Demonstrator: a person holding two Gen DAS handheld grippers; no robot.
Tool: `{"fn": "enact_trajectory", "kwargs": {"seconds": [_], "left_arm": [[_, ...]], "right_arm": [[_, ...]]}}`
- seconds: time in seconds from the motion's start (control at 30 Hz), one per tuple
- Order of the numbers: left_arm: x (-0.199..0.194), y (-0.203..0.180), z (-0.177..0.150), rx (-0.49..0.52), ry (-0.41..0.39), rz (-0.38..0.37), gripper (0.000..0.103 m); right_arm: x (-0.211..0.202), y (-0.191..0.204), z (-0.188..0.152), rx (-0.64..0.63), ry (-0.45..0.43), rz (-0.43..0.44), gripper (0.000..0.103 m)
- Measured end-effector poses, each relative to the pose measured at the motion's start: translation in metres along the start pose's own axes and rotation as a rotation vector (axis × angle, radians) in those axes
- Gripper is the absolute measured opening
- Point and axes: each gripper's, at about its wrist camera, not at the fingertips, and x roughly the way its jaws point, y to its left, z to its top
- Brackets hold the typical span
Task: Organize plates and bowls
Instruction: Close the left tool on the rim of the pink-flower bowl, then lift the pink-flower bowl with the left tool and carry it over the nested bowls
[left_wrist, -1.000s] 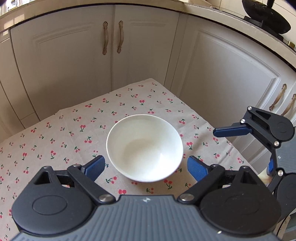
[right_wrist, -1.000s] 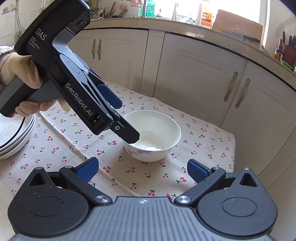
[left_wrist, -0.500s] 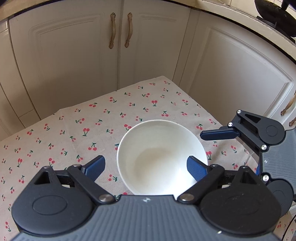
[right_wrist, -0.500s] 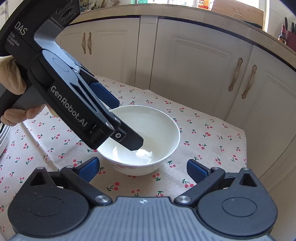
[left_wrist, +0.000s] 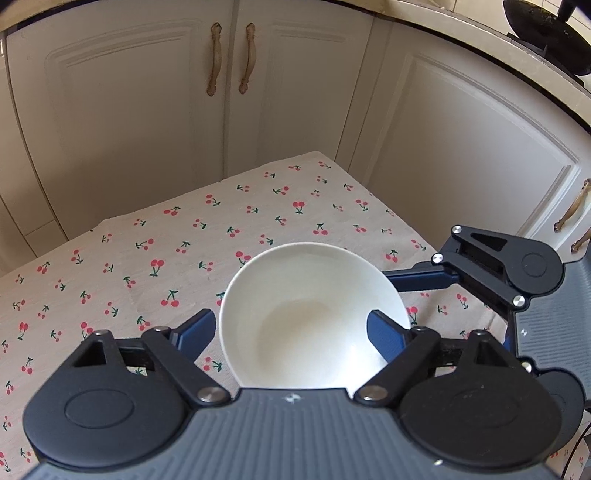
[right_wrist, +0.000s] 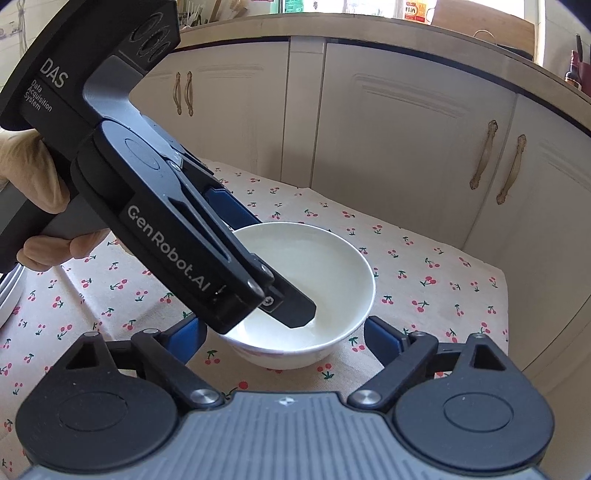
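A white bowl (left_wrist: 310, 317) stands on the cherry-print tablecloth (left_wrist: 184, 236); it also shows in the right wrist view (right_wrist: 325, 280). My left gripper (left_wrist: 291, 328) is open, with one finger inside the bowl and the other outside its left rim, straddling the wall. In the right wrist view the left gripper (right_wrist: 258, 266) reaches down into the bowl from the left. My right gripper (right_wrist: 284, 338) is open, close in front of the bowl, fingers either side of its near wall. The right gripper's finger (left_wrist: 424, 278) shows beside the bowl in the left wrist view.
White cabinet doors (left_wrist: 147, 103) stand close behind the table's far edge. A stack of white plates (right_wrist: 9, 291) sits at the far left of the table. A dark pan (left_wrist: 546, 33) rests on the counter at upper right.
Both grippers have moved closer to the bowl. The left gripper has lowered so its fingers straddle the bowl's rim, and its jaws have narrowed somewhat.
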Motion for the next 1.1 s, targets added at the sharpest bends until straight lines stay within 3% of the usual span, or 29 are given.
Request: {"fn": "enact_trajectory", "kwargs": {"seconds": [0.23, 1.1], "left_arm": [[0.002, 0.000, 0.002, 0.004, 0.000, -0.013, 0.082], [-0.017, -0.010, -0.002, 0.017, 0.001, -0.048, 0.082]], "right_arm": [[0.000, 0.001, 0.000, -0.010, -0.003, -0.004, 0.093], [-0.019, 0.013, -0.002, 0.007, 0.036, -0.022, 0.093]]}}
